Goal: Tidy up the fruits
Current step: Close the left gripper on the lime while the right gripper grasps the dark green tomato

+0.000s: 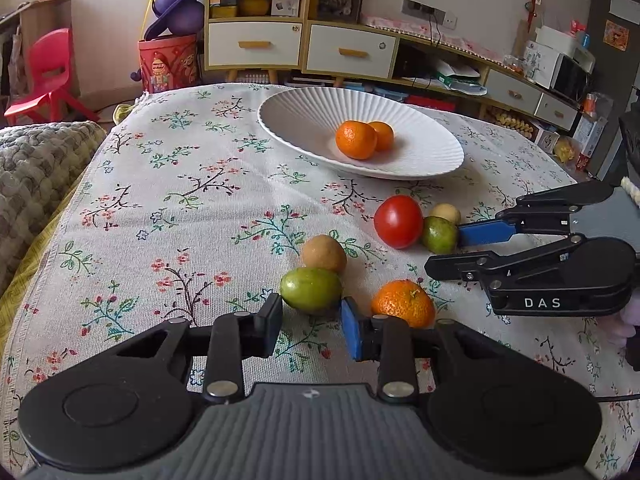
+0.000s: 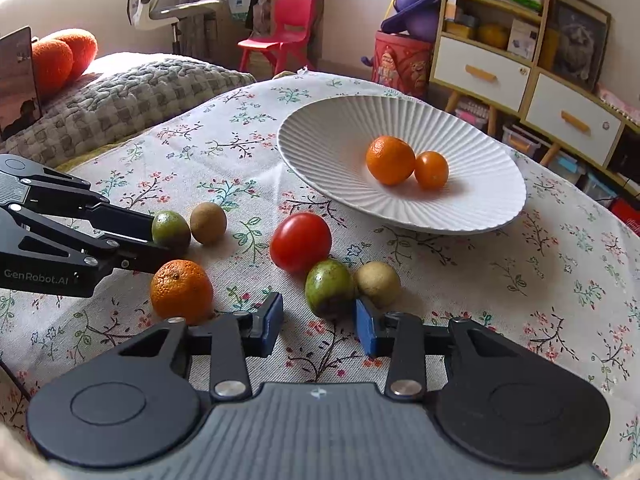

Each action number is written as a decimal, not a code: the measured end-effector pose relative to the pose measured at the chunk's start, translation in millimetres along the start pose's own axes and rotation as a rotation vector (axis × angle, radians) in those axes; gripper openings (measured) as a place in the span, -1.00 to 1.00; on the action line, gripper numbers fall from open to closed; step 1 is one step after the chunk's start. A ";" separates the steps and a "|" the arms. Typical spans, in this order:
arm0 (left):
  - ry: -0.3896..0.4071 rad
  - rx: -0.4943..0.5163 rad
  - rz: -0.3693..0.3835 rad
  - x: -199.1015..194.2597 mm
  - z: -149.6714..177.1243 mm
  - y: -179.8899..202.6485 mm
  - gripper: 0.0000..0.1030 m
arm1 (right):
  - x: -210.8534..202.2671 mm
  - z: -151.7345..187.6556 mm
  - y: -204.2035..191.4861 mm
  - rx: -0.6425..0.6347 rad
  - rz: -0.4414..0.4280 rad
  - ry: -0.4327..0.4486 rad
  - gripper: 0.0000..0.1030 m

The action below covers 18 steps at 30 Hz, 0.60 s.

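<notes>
You cannot see all of the smaller orange fruit (image 1: 383,134) in the white ribbed plate (image 1: 304,120); the bigger orange fruit (image 1: 355,139) hides part of it.

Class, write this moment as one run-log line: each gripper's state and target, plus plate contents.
left gripper: open, at green fruit | right gripper: open, at second green fruit | plate: two oranges

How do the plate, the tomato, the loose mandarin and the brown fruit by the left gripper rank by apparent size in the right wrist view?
1. white plate
2. tomato and loose mandarin: look alike; the mandarin is nearer, so unranked
3. brown fruit
</notes>
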<state>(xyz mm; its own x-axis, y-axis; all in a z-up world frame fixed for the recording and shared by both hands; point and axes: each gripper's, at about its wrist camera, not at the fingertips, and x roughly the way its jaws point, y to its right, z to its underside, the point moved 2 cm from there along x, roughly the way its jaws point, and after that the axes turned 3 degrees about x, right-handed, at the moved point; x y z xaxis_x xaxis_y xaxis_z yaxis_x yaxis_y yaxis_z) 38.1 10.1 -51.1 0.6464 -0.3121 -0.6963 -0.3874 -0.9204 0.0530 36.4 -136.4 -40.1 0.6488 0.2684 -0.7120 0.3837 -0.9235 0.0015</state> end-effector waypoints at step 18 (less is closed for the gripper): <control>0.011 0.023 -0.012 1.4 -4.2 3.2 -0.64 | -1.2 -4.3 2.3 0.003 0.009 0.009 -0.53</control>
<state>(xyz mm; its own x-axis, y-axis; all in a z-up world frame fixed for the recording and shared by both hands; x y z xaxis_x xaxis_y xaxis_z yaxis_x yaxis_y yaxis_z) 40.6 5.7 -48.9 0.6583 -0.3042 -0.6885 -0.3945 -0.9185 0.0287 39.3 -137.7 -36.3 0.6579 0.2623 -0.7060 0.3760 -0.9266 0.0061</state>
